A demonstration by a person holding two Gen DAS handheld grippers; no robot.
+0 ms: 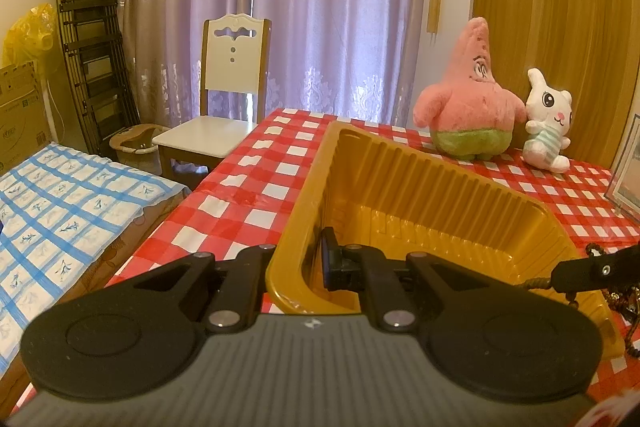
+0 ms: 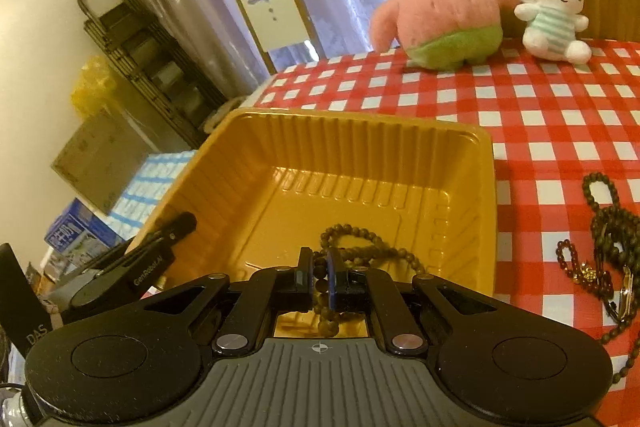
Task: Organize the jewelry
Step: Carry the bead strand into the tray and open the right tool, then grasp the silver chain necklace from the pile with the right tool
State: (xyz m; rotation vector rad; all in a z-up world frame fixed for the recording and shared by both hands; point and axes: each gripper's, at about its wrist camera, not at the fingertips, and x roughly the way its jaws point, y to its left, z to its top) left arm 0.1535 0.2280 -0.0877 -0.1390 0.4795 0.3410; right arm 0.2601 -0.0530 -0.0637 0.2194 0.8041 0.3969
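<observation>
Left gripper (image 1: 310, 261) pinches the ribbed gold plastic tray (image 2: 400, 163) wall — right gripper (image 2: 320, 277) clamps round wooden beads (image 2: 360, 239).

Open checked cloth (image 2: 560, 131) between tray (image 2: 486, 163) and plush toys (image 2: 436, 11).

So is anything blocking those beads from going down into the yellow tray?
Nothing visible does. The right tongs hold the bead bracelet right over the open yellow tray, whose floor below looks bare. The left tongs only clamp the tray's near-left rim, off to the side.
</observation>
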